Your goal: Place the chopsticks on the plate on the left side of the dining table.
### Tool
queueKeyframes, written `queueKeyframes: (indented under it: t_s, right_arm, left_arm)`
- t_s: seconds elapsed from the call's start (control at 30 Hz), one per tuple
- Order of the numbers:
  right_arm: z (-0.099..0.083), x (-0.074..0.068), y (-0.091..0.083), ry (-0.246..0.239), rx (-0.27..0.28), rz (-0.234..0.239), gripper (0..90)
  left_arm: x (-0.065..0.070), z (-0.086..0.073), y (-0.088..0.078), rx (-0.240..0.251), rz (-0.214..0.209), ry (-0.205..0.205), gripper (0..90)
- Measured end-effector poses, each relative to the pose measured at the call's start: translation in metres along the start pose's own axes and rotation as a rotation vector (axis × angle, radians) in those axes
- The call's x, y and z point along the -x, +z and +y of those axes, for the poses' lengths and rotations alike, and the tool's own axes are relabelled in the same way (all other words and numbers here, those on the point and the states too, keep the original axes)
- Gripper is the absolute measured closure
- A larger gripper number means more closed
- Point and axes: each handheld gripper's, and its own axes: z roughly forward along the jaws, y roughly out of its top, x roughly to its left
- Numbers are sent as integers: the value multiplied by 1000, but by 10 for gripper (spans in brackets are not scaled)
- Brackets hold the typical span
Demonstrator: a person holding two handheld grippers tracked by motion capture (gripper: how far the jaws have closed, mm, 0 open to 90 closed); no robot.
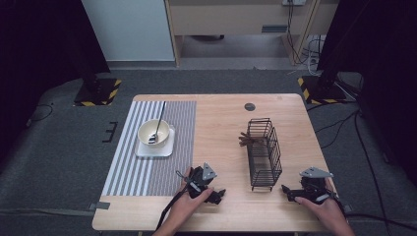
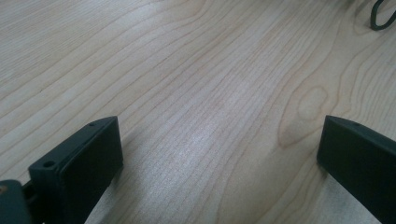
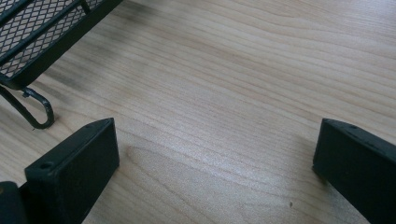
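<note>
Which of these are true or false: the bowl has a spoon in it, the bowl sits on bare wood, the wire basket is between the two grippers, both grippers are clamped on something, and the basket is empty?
1. A spoon stands in the bowl. True.
2. The bowl sits on bare wood. False: it rests on a small white square tray on the striped mat.
3. The wire basket stands between the left gripper and the right gripper. True.
4. Both grippers are clamped on something. False: in both gripper views the jaws stand wide apart over the bare table.
5. The basket is empty. False: some brown sticks poke out of it; what they are cannot be told.
</note>
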Motion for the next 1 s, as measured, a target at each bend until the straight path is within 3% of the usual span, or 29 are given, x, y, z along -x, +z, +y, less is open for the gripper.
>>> queueKeyframes:
  t_s: [0.3, 0.53, 0.67, 1.0]
  right_arm:
    - [0, 0, 0, 0, 0, 0, 2]
    - [0, 0, 0, 0, 0, 0, 1]
    - [0, 0, 0, 4, 0, -4, 2]
    - [0, 1, 0, 4, 0, -7, 2]
  left_arm:
    - [-1, 1, -4, -13, -25, 16, 21]
    - [-5, 11, -26, 67, -83, 6, 38]
    - [-9, 16, -37, 85, -96, 54, 38]
    - [-29, 38, -54, 87, -88, 87, 36]
